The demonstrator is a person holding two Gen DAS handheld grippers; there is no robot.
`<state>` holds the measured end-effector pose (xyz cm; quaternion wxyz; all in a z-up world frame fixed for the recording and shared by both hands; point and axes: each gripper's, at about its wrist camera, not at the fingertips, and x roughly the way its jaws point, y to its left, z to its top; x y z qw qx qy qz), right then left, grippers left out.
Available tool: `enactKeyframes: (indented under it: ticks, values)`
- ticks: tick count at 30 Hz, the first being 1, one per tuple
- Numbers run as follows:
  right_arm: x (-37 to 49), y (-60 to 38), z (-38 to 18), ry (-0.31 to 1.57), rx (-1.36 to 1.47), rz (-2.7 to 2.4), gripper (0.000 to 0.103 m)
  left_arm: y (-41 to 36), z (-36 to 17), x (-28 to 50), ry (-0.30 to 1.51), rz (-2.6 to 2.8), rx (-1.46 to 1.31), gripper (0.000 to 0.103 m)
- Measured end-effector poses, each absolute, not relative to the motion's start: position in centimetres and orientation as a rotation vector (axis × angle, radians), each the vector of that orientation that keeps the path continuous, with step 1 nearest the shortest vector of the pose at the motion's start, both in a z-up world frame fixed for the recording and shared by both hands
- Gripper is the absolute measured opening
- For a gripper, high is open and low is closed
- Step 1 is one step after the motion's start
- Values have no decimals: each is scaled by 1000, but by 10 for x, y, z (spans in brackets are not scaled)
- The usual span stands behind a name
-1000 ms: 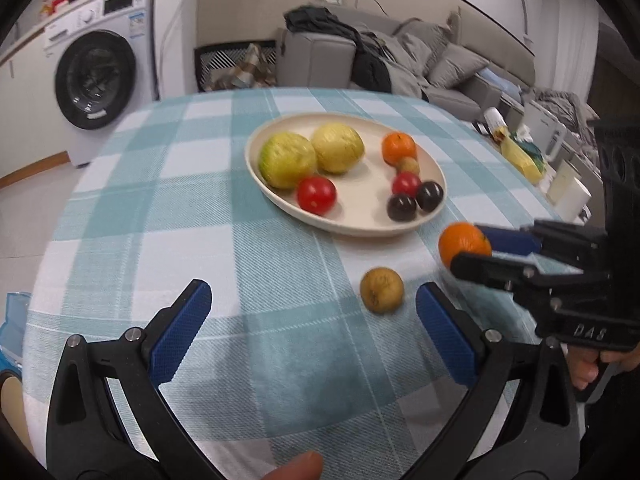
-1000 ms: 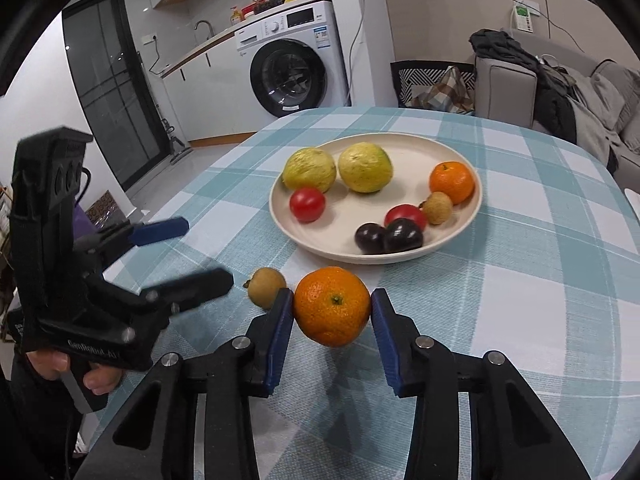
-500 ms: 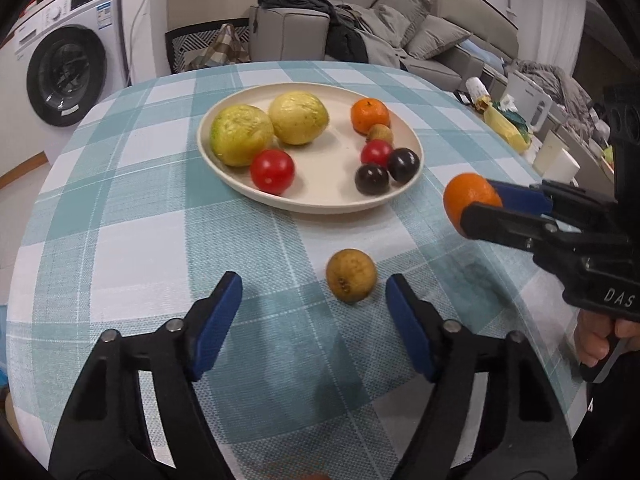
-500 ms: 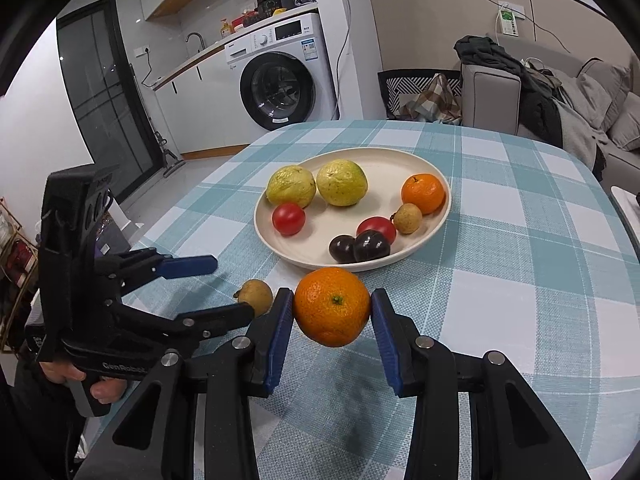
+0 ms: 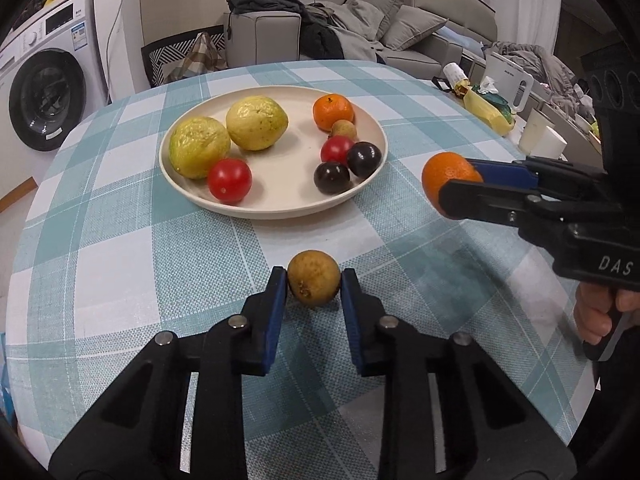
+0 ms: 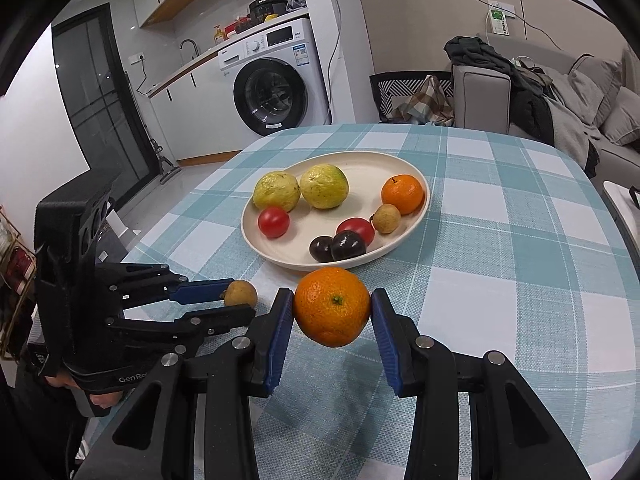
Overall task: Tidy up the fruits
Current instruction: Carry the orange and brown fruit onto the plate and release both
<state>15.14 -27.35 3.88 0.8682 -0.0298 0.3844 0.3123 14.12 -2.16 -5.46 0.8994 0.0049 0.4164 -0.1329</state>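
My left gripper [image 5: 314, 282] is shut on a small brown round fruit [image 5: 314, 277] that rests on the checked tablecloth in front of the plate; it also shows in the right wrist view [image 6: 240, 293]. My right gripper [image 6: 331, 307] is shut on an orange [image 6: 332, 306] and holds it above the table near the plate's front edge; the orange also shows in the left wrist view [image 5: 446, 174]. The cream plate [image 5: 280, 206] holds two yellow-green guavas, two red tomatoes, two dark plums, a small orange and a small brown fruit.
The round table [image 5: 120, 240] has a teal checked cloth. A side table with a yellow bag [image 5: 486, 110], white kettle and cups stands at the right. A washing machine [image 6: 276, 88], a chair and a sofa [image 5: 360, 36] lie beyond the table.
My left gripper moved forward and closed on the small brown fruit. My right gripper lifted the orange slightly and drew back from the plate.
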Motion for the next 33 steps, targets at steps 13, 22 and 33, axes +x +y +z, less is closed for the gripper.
enactKeyframes:
  ticks: [13,22,33]
  values:
    - [156,-274,44,775,-51,647,40,-3,-27,141,736,-225,-41,25]
    - [165,-267,54,721,-30,642,40,4,-10,153,670,-184,-69,25]
    - [187,-256,61,698,0,641,40,7,-12,182,660,-161,-112,25]
